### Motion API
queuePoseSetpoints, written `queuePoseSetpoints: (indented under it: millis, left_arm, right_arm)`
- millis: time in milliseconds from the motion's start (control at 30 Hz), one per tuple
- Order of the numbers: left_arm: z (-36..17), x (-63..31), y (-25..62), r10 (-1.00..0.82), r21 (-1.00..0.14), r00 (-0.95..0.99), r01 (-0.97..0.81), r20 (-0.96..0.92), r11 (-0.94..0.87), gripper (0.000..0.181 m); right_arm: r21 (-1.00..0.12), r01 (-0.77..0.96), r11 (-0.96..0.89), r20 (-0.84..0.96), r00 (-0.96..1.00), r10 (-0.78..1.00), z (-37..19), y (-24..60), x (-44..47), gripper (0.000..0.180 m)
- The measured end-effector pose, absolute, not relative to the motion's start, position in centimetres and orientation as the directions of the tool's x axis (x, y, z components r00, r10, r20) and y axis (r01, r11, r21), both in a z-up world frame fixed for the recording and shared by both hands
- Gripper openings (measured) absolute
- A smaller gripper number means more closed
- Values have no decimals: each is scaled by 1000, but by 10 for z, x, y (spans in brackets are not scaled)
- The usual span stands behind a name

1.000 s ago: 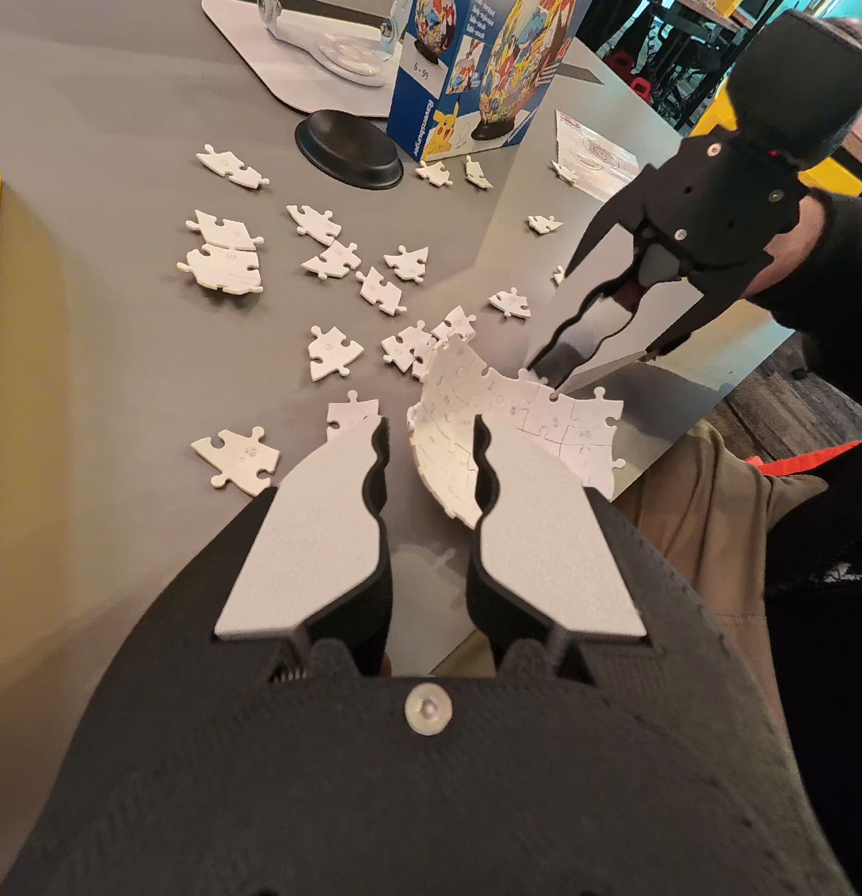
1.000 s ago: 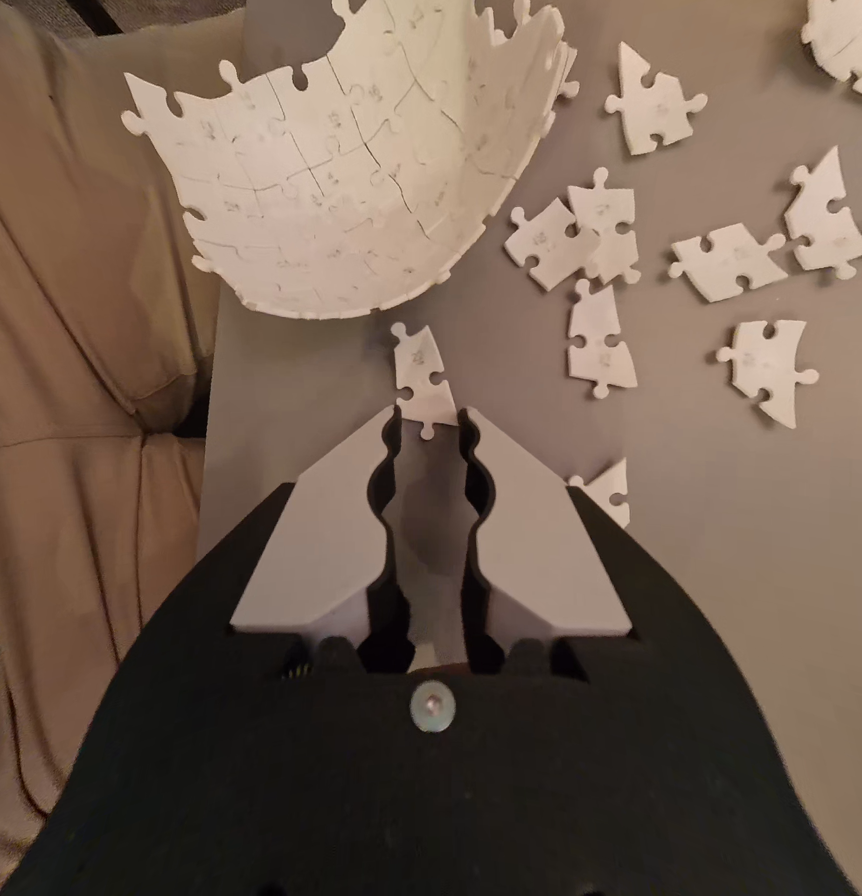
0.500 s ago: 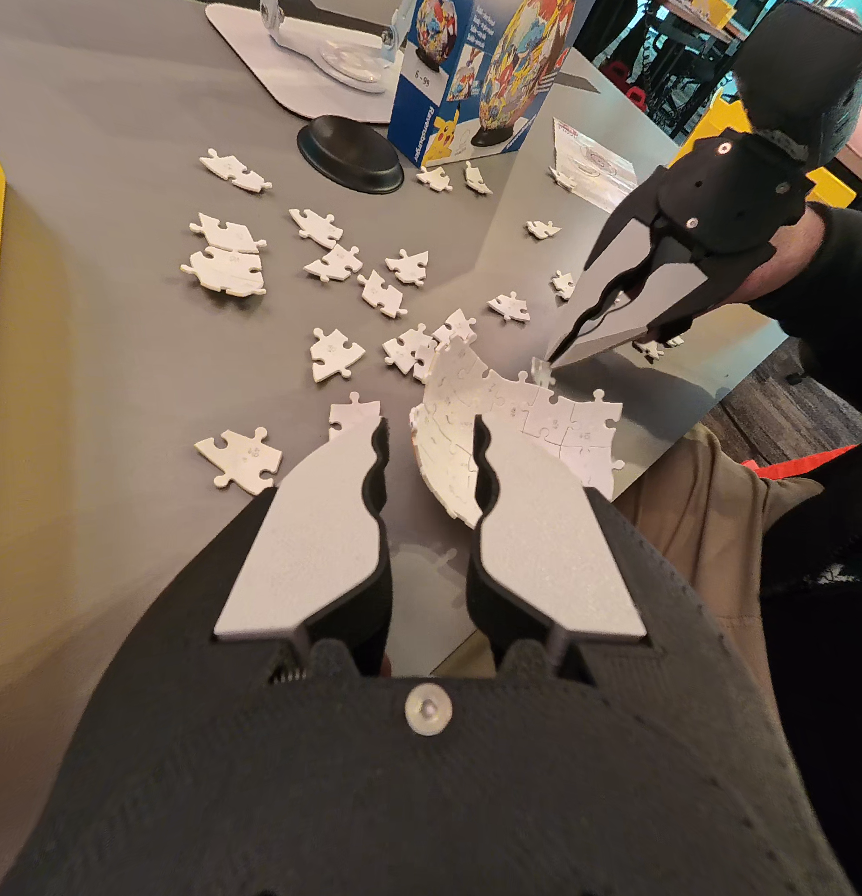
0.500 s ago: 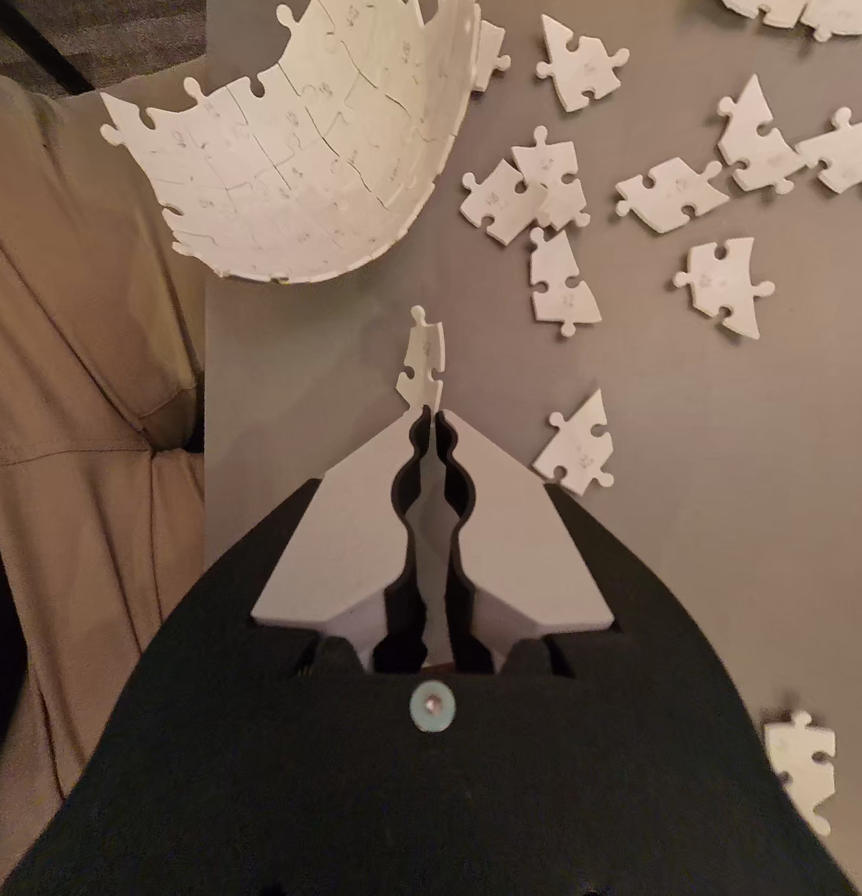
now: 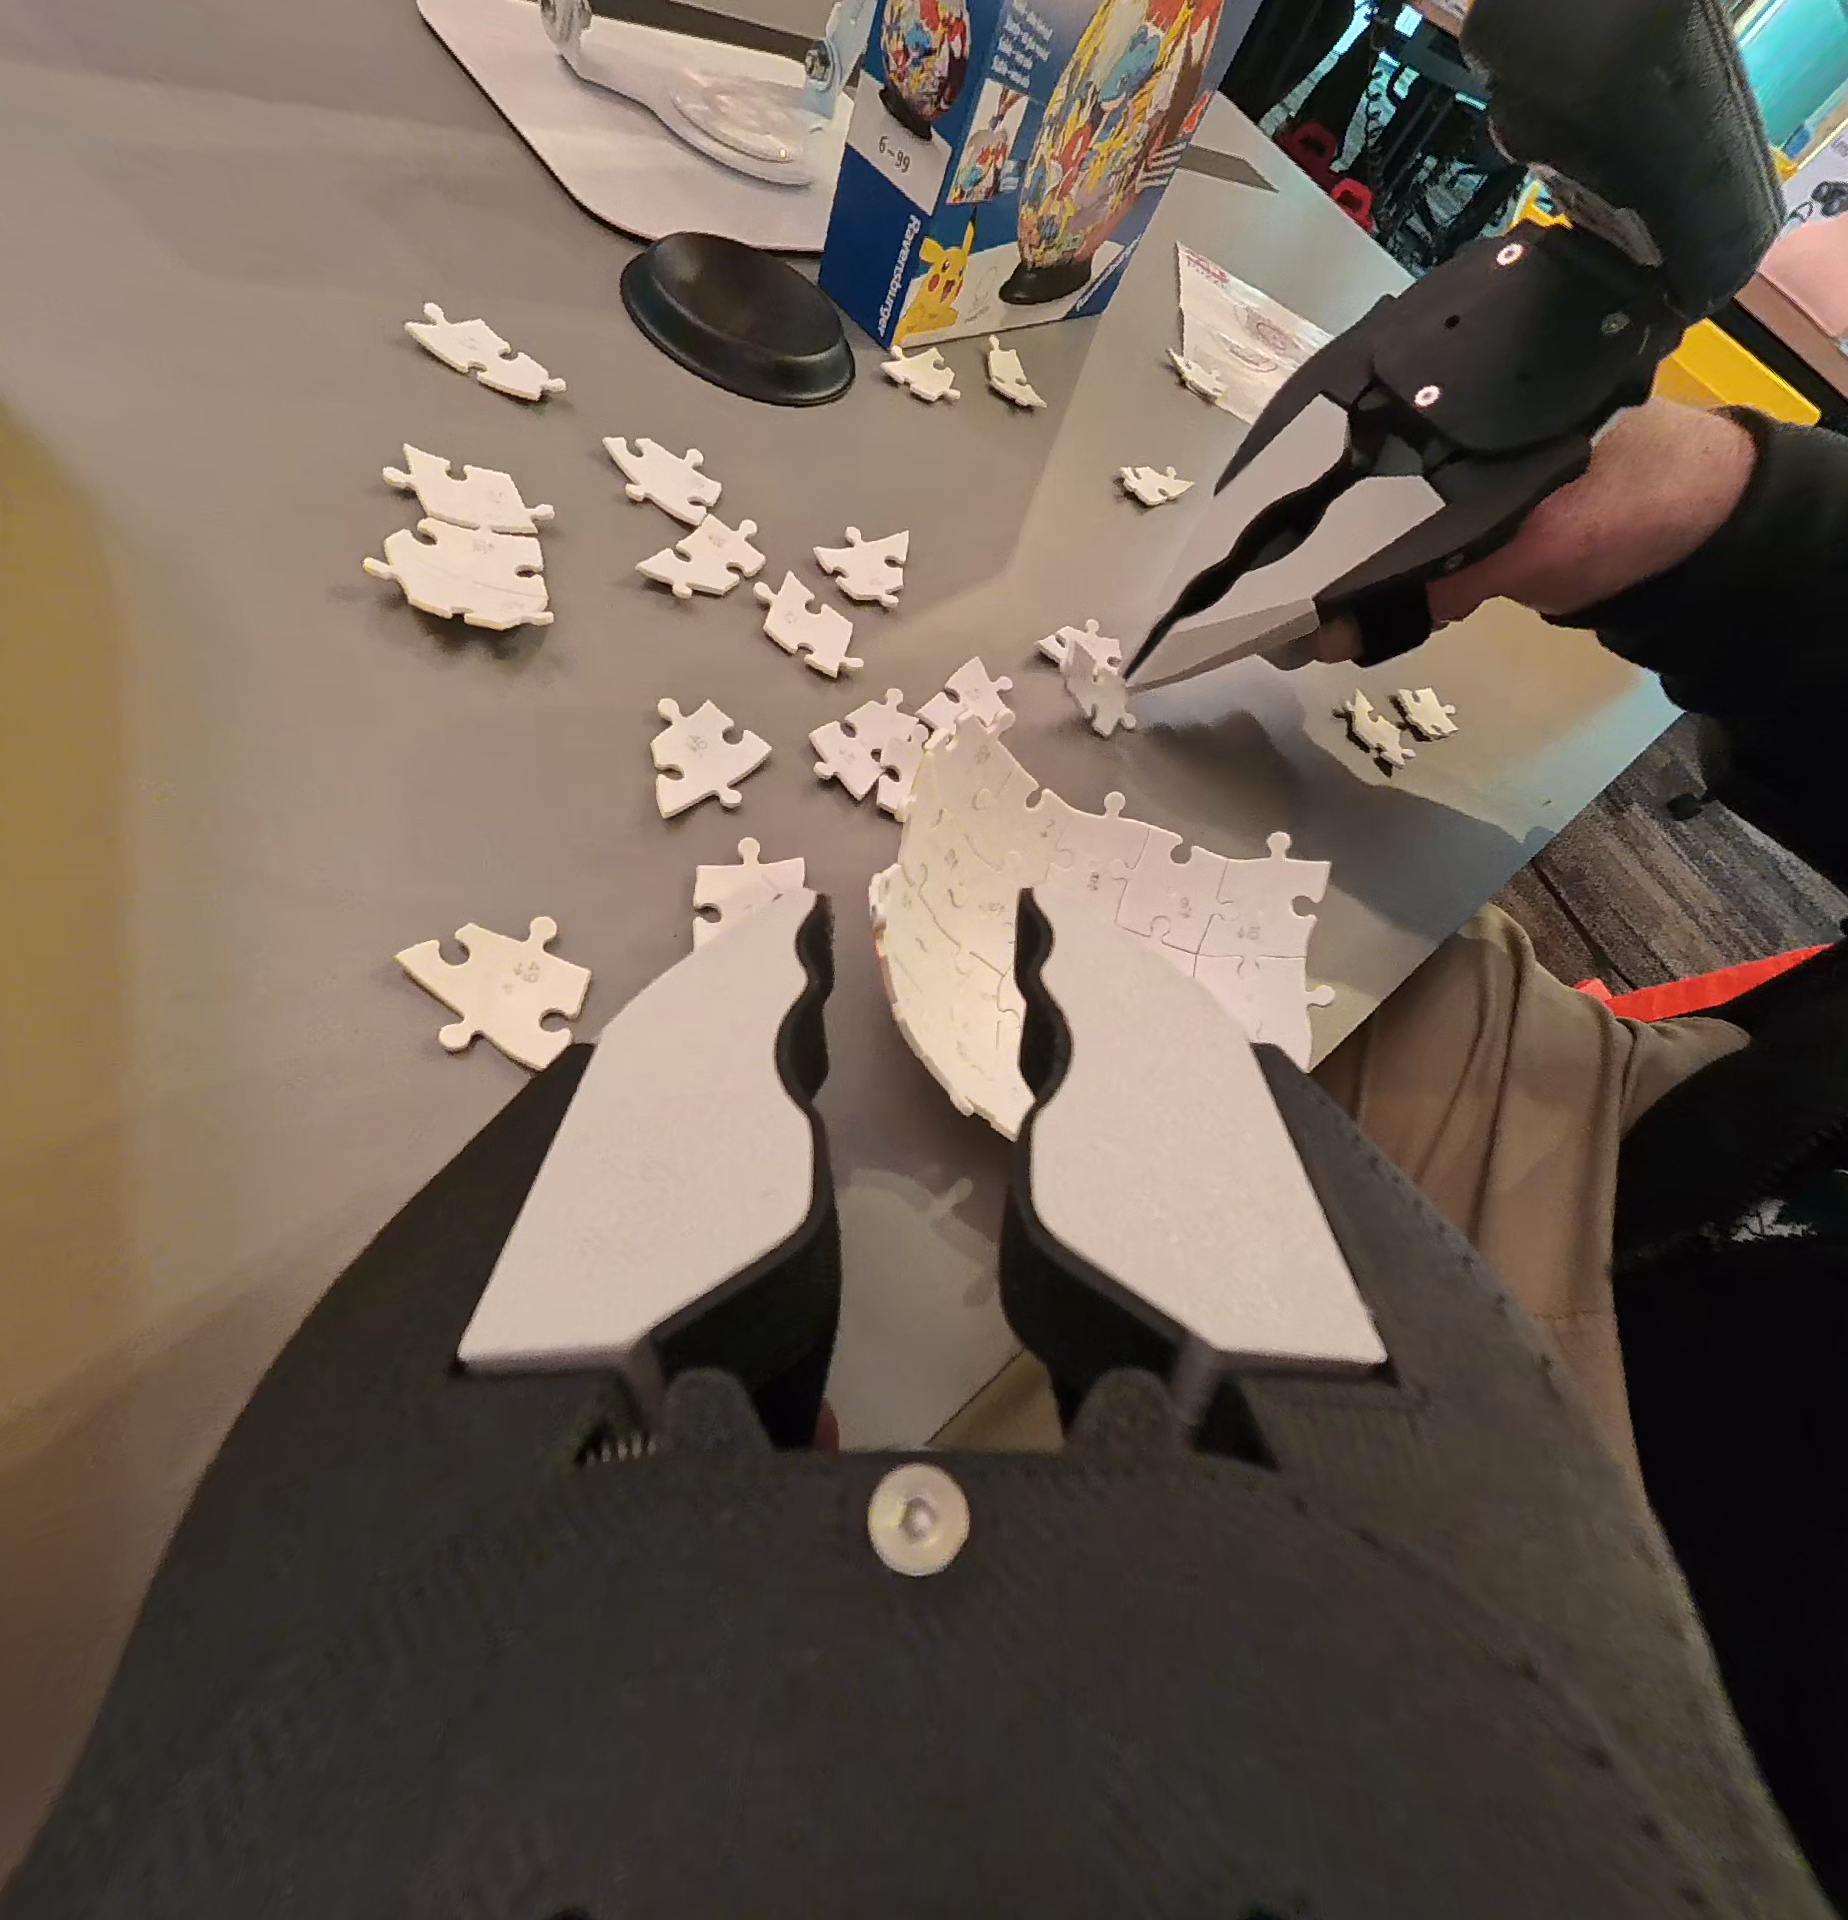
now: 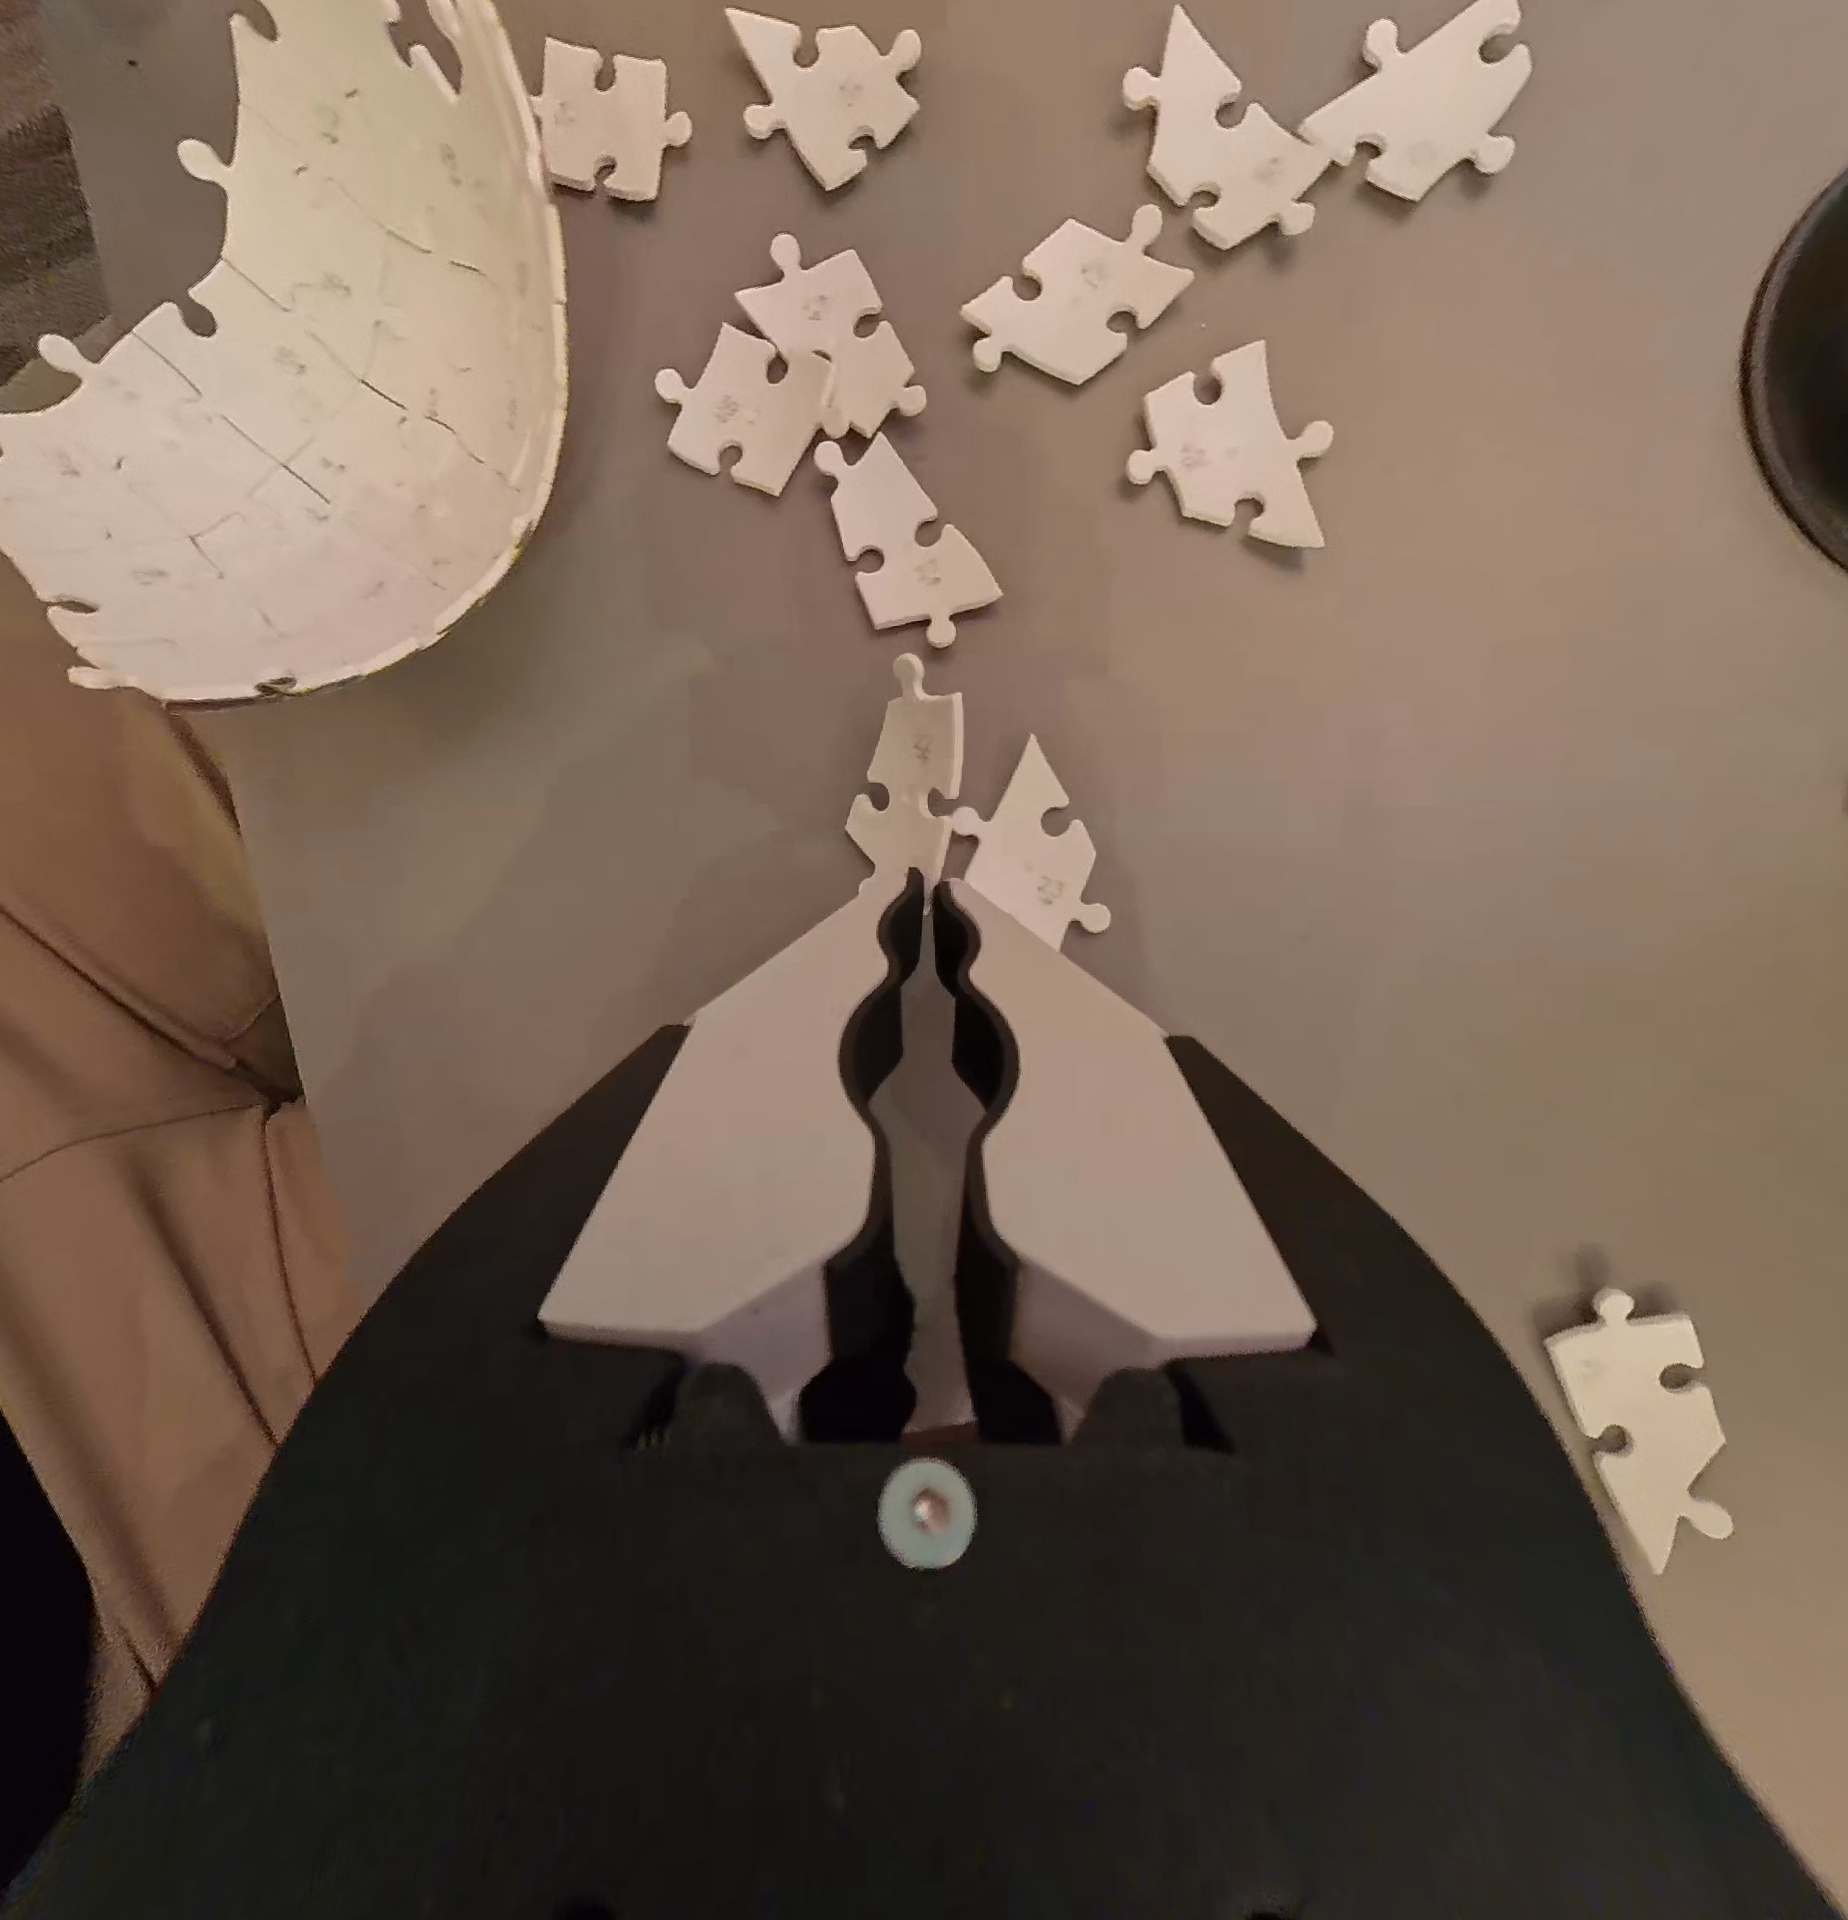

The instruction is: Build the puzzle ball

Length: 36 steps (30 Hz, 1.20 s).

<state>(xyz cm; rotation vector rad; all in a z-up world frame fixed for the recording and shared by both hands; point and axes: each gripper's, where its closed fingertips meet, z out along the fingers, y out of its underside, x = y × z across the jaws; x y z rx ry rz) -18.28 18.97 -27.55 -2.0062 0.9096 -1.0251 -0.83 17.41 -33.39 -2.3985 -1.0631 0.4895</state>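
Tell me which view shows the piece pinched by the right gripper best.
The right wrist view: the pinched piece sticks out straight ahead of the shut right gripper, close and sharp. The left wrist view shows it far off and small, at that gripper's tips.

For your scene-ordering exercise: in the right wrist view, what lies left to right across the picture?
Tan fabric → curved white part-built puzzle shell → white puzzle piece pinched in the right gripper → round black stand at the right edge.

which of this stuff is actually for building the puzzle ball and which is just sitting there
For the job:
- half-built shell
- piece pinched in right tongs
- loose pieces
- black stand

Lying about:
- puzzle box
- leaflet
- white tray
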Motion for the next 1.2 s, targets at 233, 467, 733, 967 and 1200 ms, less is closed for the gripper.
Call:
queuePoseSetpoints:
  millis: [233,467,733,967,1200]
  left_arm:
    - [-276,-182,189,-819,-815,438,-268,372,-513,33]
    - [-276,-182,189,-819,-814,436,-269,373,-514,33]
    - [-258,-179,188,-841,-847,427,-257,332,-464,33]
    - [-260,-176,186,-842,-843,425,-266,332,-467,33]
    - [-261,-174,185,-844,-842,421,-271,332,-466,33]
  right_arm:
    - [-517,588,-622,-137,660,738,-338,177,-3,0]
    - [-544,600,-587,-107,645,757,-324,178,-7,5]
    - [-518,628,-580,-70,645,761,-338,192,9,8]
    - [-521,660,-541,-51,609,791,-339,195,10,0]
    - [-524,661,-537,-71,594,801,-339,186,9,0]
